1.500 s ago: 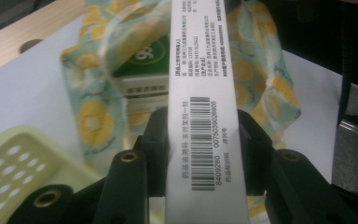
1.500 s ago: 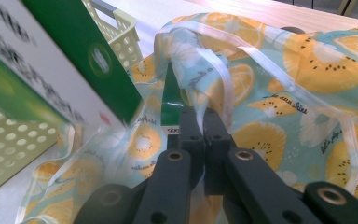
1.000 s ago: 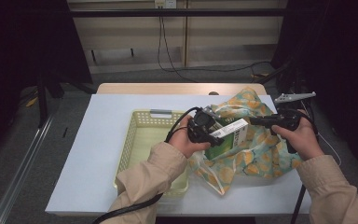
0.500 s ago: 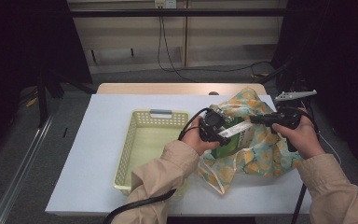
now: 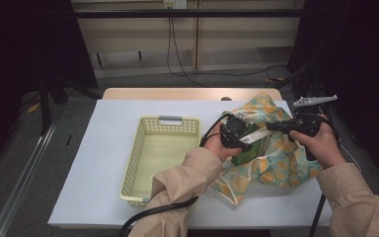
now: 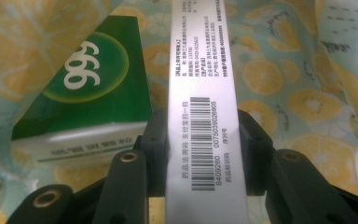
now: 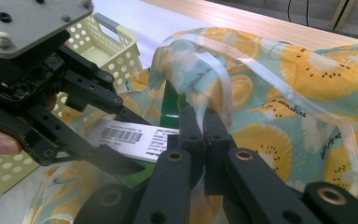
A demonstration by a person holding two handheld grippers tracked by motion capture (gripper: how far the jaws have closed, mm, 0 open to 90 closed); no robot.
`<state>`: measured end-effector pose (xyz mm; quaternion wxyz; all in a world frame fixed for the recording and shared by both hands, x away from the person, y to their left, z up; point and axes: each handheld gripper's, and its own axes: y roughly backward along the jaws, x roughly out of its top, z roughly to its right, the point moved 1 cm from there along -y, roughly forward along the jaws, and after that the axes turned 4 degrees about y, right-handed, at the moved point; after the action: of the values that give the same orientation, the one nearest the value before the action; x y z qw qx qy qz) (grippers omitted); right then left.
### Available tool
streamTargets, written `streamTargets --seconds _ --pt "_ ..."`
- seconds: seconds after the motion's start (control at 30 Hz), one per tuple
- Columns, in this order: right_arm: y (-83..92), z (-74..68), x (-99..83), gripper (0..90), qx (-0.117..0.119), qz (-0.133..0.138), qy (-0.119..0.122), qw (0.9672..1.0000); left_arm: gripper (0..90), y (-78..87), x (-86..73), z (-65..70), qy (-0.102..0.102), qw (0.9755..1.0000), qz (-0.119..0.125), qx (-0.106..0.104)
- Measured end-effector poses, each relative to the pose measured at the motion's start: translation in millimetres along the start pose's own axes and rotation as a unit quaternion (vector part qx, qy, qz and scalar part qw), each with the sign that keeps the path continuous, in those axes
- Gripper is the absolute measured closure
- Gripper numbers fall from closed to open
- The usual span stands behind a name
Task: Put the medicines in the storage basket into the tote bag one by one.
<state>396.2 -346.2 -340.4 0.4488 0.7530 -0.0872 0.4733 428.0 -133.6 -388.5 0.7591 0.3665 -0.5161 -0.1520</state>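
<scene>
My left gripper (image 6: 200,135) is shut on a slim box, its white barcode side (image 6: 200,93) facing the camera. A second green box marked 999 (image 6: 88,88) lies just left of it on the fruit-print bag (image 6: 303,93). In the high view the left gripper (image 5: 249,136) holds the box (image 5: 257,137) over the bag (image 5: 276,168) at the table's right. My right gripper (image 7: 204,121) is shut on the bag's pale rim (image 7: 214,74) and lifts it. The left gripper (image 7: 116,130) shows with the box (image 7: 130,137) beside that rim.
A pale yellow perforated basket (image 5: 134,158) stands left of the bag on the white table (image 5: 98,163). The bag reaches close to the table's right edge. A black cable (image 5: 153,215) trails off the front edge from the left hand.
The left hand has carried the box to the right, away from the basket's rim and a little lower, over the bag. The right hand has kept still on the bag's rim.
</scene>
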Motion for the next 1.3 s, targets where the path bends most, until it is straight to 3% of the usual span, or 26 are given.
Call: streamTargets --seconds 0.47,0.63,0.7,0.77,0.9,1.07,1.13,1.23,1.27,1.3 --pt "-0.1 2.9 -3.3 89.5 0.0 -0.001 -0.008 1.0 62.2 -23.1 11.3 1.4 -0.007 0.9999 0.006 0.006" --pt "-0.9 4.2 -3.8 89.6 -0.001 0.0 -0.009 1.0 61.7 -32.2 13.9 0.6 0.009 0.9997 0.021 0.007" --pt "-1.4 4.3 -4.4 89.6 0.0 -0.001 -0.009 1.0 54.8 -31.9 13.1 0.4 0.019 0.9994 0.028 -0.004" --pt "-1.6 4.5 -5.5 89.6 -0.002 -0.002 -0.011 0.9999 42.7 -25.5 13.0 2.2 0.025 0.9994 0.022 -0.01" --pt "-1.7 7.2 -7.4 89.5 -0.007 -0.002 -0.015 0.9999 24.8 -4.4 10.7 7.0 0.012 0.9998 0.015 -0.008" --pt "-1.2 9.5 -9.3 89.6 -0.013 -0.005 -0.018 0.9997 18.6 19.0 -0.7 10.9 0.017 0.999 0.023 -0.033" --pt "-1.7 10.3 -10.3 89.6 -0.016 -0.006 -0.02 0.9997 16.3 26.0 -5.7 13.8 0.004 0.9987 0.027 -0.044" --pt "-2.3 11.6 -11.2 89.6 -0.017 -0.005 -0.022 0.9996 11.9 31.3 -11.9 17.3 0.006 0.9975 0.034 -0.061" --pt "-2.7 12.1 -11.1 89.6 -0.017 -0.005 -0.022 0.9996 10.9 32.3 -13.0 19.8 -0.001 0.9979 0.032 -0.056" --pt "-3.2 12.4 -10.8 89.6 -0.019 -0.004 -0.024 0.9995 10.9 31.9 -14.2 20.9 -0.01 0.9973 0.032 -0.066"
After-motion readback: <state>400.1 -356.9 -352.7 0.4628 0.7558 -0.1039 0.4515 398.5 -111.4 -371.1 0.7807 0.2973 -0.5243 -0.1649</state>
